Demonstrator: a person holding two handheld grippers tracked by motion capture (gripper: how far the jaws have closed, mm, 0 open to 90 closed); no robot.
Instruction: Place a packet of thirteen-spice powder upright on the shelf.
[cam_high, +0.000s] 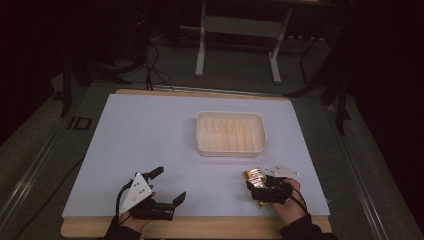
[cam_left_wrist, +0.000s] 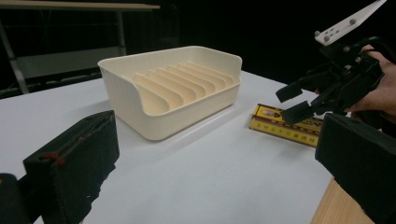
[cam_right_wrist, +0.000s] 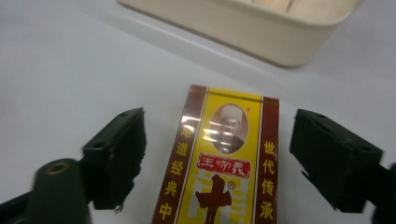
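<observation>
A flat yellow and brown packet (cam_high: 254, 176) with red and yellow print lies on the white table sheet at the front right. My right gripper (cam_high: 256, 185) hovers over it, open. In the right gripper view the two jaws stand on either side of the packet (cam_right_wrist: 224, 158) without touching it. The left gripper (cam_high: 170, 183) rests at the front left, open wide and with nothing in it. Its own view shows the right gripper (cam_left_wrist: 303, 100) above the packet (cam_left_wrist: 285, 126).
A cream plastic tray (cam_high: 230, 114) with ribbed dividers inside stands at the table's middle, just beyond the packet; its rim (cam_left_wrist: 140, 58) and wall (cam_right_wrist: 261, 32) show close by. The wooden table edge (cam_high: 200, 227) runs along the front. A white metal stand (cam_high: 237, 25) and cables lie on the floor beyond.
</observation>
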